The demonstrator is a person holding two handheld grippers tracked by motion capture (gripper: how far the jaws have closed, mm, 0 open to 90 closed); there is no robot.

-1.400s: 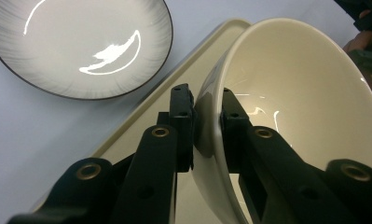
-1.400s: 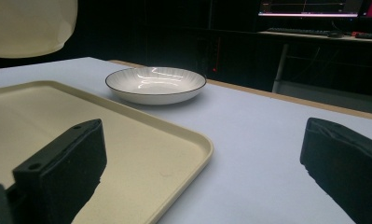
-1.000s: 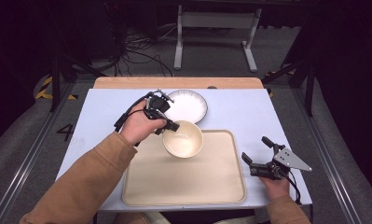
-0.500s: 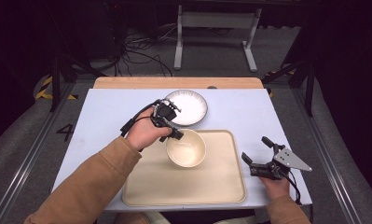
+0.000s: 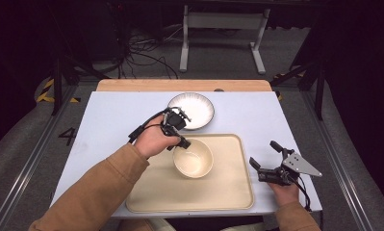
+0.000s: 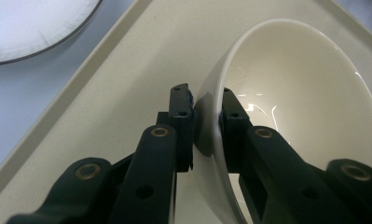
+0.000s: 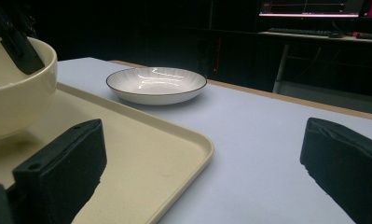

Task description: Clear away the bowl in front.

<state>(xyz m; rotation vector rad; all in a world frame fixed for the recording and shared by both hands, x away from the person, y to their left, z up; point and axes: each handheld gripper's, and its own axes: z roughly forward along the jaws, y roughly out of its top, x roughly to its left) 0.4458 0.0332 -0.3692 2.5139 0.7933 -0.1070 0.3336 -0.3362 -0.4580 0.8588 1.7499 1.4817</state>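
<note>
Left gripper [image 5: 184,143] clamped on cream bowl [image 5: 193,158] rim; bowl shifted from tray's [image 5: 228,192] far edge toward centre. Right gripper [image 5: 265,160] jaws spread, unmoved.

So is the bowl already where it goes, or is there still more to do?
The cream bowl is over the tan tray, and looks down on it or nearly so. The left gripper is shut on the bowl's rim, one of its fingers outside, one inside. Letting go is probably left. The striped plate sits on the table beyond the tray. The right gripper is open beside the tray.
</note>
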